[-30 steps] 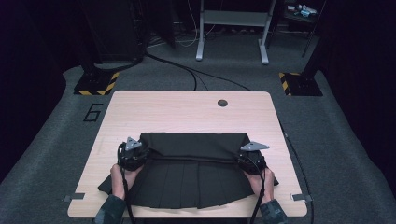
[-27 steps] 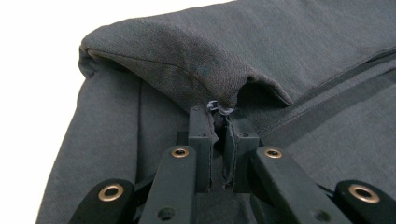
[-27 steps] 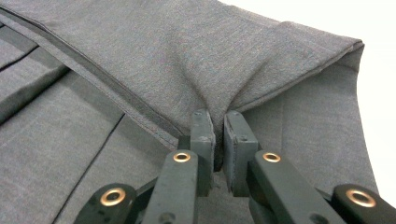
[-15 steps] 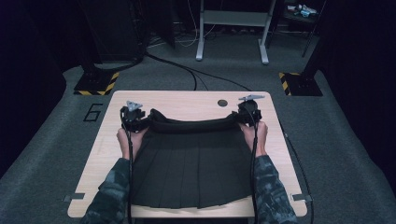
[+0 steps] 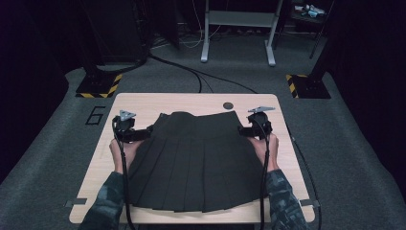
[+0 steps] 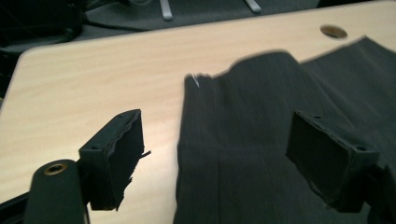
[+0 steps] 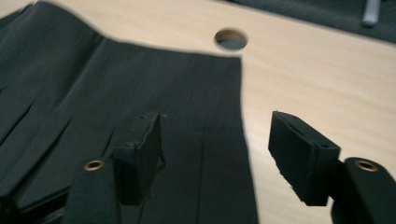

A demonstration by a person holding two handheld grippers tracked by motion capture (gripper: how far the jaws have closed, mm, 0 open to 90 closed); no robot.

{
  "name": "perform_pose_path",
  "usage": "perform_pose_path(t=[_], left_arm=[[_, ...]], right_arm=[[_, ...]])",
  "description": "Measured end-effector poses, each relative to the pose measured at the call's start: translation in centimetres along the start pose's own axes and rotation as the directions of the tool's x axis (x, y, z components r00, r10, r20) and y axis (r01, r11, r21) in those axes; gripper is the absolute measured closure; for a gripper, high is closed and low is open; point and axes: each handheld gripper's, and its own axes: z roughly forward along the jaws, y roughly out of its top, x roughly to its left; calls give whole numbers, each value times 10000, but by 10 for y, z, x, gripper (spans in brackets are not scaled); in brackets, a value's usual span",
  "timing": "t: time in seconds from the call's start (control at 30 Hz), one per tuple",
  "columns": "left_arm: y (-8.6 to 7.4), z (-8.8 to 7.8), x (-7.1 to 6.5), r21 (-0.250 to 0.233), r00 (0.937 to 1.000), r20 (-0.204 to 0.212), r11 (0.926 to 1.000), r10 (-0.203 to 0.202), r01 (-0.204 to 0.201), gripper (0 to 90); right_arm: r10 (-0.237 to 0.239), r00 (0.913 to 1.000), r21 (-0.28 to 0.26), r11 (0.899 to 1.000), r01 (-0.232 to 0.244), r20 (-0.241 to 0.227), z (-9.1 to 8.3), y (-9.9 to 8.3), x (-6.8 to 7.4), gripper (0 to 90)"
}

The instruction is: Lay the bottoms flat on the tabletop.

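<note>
A black pleated skirt (image 5: 196, 158) lies spread flat on the wooden table (image 5: 143, 103), waistband toward the far edge. My left gripper (image 5: 145, 132) sits at the waistband's left corner, and my right gripper (image 5: 243, 130) at the right corner. Both have just been opening their jaws. In the left gripper view the left gripper (image 6: 217, 154) stands open over the skirt's (image 6: 261, 102) side edge, its pads clear of the cloth. In the right gripper view the right gripper (image 7: 217, 149) is open above the skirt's (image 7: 140, 79) right edge, gripping nothing.
A round cable hole (image 5: 228, 105) lies in the table just beyond the waistband. Bare wood runs along the far edge and both sides. On the floor behind are striped stand bases (image 5: 98, 88), cables and a white frame (image 5: 237, 28).
Both grippers carried the waistband from mid-table to the far side, unfolding the skirt. They then let go, opened, and drew slightly back toward the person.
</note>
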Motion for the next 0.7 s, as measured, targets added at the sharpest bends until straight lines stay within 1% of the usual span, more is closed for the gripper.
perform_pose_path(t=[0.03,0.1,0.17,0.2,0.23,0.27,0.3,0.37,0.4,0.47,0.5,0.53,0.57,0.63,0.7], left_arm=[[-5,-4,0,52,10000,5,9999,97,-97,188],[-12,-9,1,147,9998,88,9998,153,-155,188],[-23,-15,2,263,9997,110,9994,220,-222,189],[-27,-18,2,270,9997,104,9994,232,-235,189],[-32,-21,3,366,9996,131,9990,235,-240,190],[-38,-25,4,416,9996,154,9989,230,-236,191],[-43,-29,6,516,9996,241,9985,176,-188,191],[-55,-37,9,634,9995,265,9979,146,-163,193],[-60,-41,11,727,9995,298,9973,69,-91,195],[-73,-51,13,848,9997,245,9964,64,-85,201],[-78,-54,13,879,9997,212,9961,78,-96,217],[-85,-58,13,968,9997,216,9952,123,-143,231],[-91,-62,14,1146,9995,230,9931,209,-234,244],[-105,-69,13,1328,9994,271,9909,191,-225,273],[-120,-76,10,1558,9994,291,9875,173,-216,351]], right_arm=[[-40,10000,75,10000,40,-24,-1,-6,0,298],[-61,9997,251,9997,67,-241,-4,-19,1,268],[-114,9996,299,9995,121,-252,-7,-31,2,234],[-213,9992,288,9993,223,-344,-9,-36,1,223],[-123,9994,296,9995,133,-324,-10,-40,2,219],[-205,9991,327,9992,217,-371,-12,-46,2,213],[-147,9990,347,9993,161,-411,-14,-52,2,204],[-56,9990,430,9990,75,-438,-17,-63,2,198],[-135,9989,381,9992,152,-445,-19,-68,1,198],[-64,9990,447,9990,83,-434,-22,-79,1,201],[-22,9990,533,9986,46,-445,-24,-86,1,204],[-105,9992,545,9984,126,-386,-24,-89,0,204],[-39,9994,613,9981,60,-333,-26,-94,0,205],[40,9995,726,9974,-17,-307,-29,-105,-1,204],[103,9996,756,9971,-83,-261,-31,-116,-4,206]])
